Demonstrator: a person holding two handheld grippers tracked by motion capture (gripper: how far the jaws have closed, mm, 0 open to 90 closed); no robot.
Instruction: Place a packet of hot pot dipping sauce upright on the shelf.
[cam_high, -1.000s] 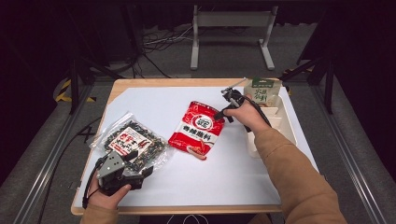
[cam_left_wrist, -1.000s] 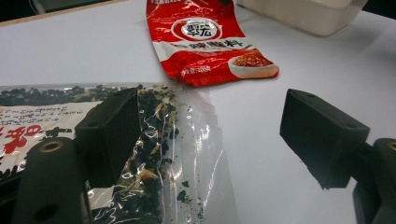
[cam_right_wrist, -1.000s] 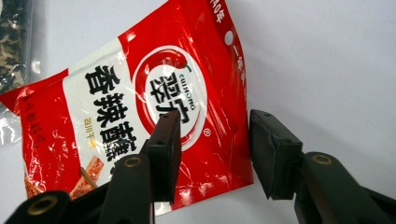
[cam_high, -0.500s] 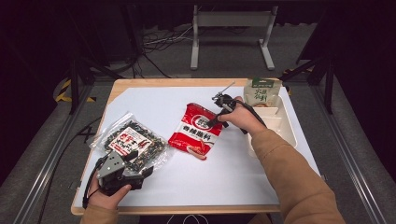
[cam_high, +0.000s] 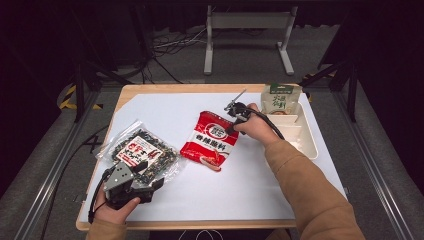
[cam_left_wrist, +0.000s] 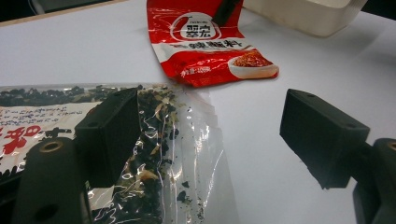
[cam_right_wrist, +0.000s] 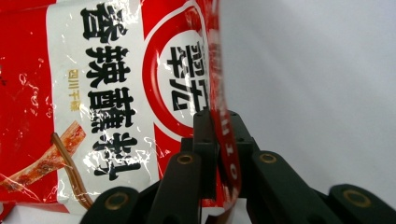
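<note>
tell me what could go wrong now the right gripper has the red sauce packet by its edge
1. The right gripper, whose jaws have just been closing, pinches only the thin edge seal of the glossy red sauce packet, so the slick film might slip out when lifted.
2. The open left gripper has one jaw over the clear plastic bag of dark dried bits; moving it could drag the bag.

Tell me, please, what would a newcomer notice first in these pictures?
First, the bright red packet in the middle of the white table, its upper right edge pinched by the right tongs, whose jaws have just been closing on it. Next, the clear bag of dark dried bits at the left, with the left tongs standing open at its near corner. A cream tray with a green pouch sits at the right edge.
</note>
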